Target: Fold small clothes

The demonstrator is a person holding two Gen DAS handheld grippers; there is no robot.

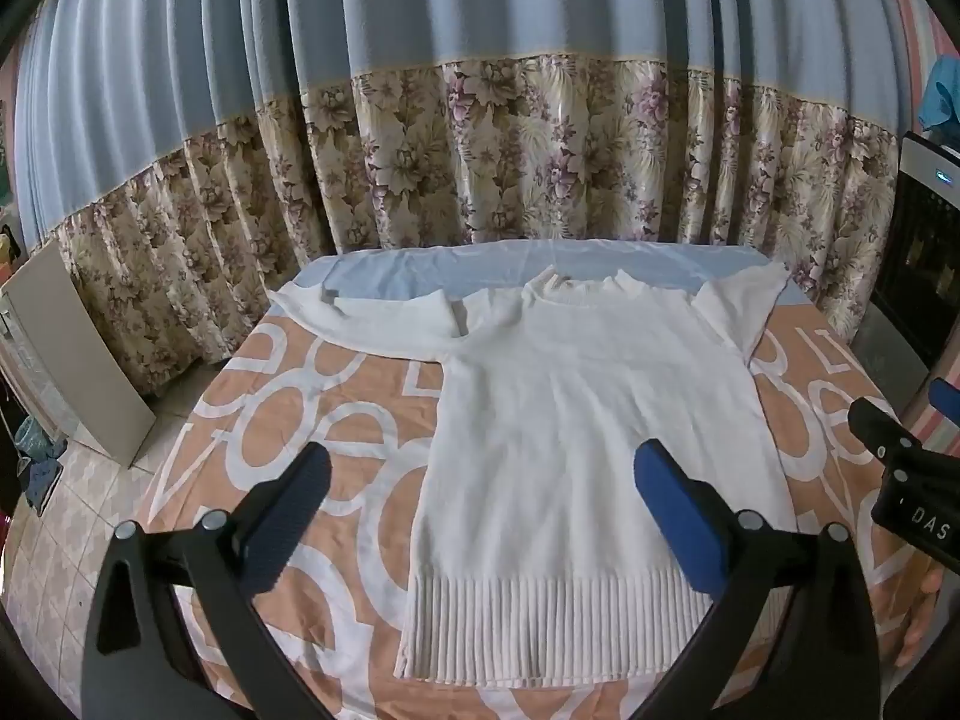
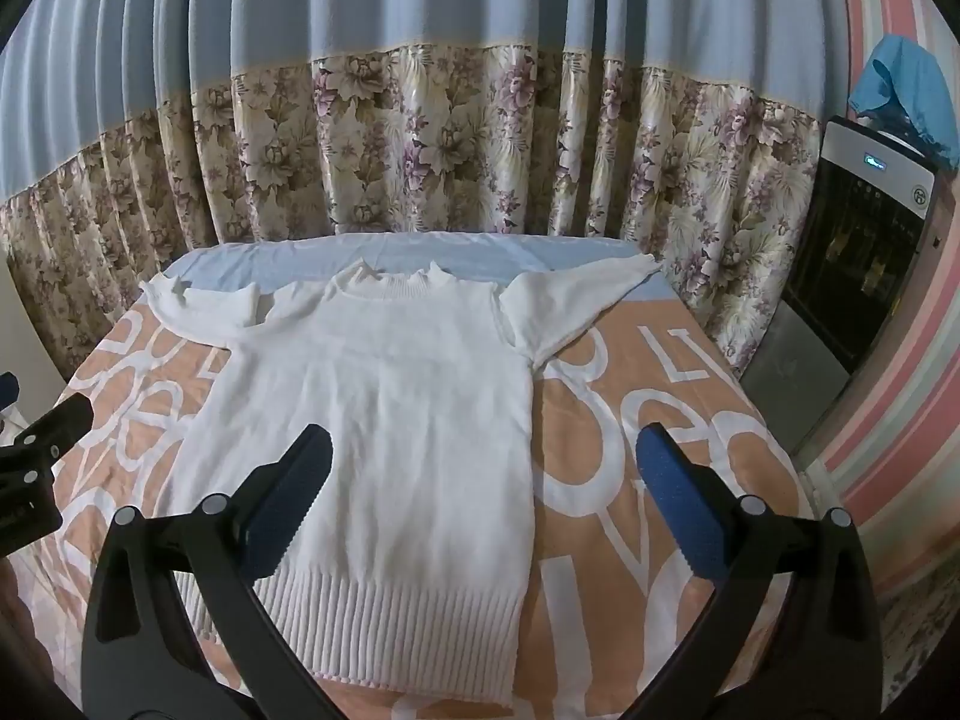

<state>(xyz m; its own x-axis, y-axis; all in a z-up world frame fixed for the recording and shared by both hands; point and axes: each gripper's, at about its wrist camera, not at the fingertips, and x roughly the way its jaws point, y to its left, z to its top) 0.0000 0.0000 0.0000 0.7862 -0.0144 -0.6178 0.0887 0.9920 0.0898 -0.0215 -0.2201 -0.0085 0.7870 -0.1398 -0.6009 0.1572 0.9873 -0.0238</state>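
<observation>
Overhead, both hand-held grippers (image 1: 480, 474) (image 2: 483, 468) tilt downward, wide apart, above the white sweater (image 1: 576, 420).

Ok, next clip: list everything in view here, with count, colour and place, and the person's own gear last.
sweater: one, white, flat on the table, sleeves spread
tablecloth: one, peach with white letters, over the table
curtain: one, blue top, floral bottom, behind the table
water dispenser: one, black and silver, far right
blue cloth: one, atop the dispenser
board: one, beige, leaning at left
left gripper: one, black with blue pads, open above the hem
right gripper: one, same, open
</observation>
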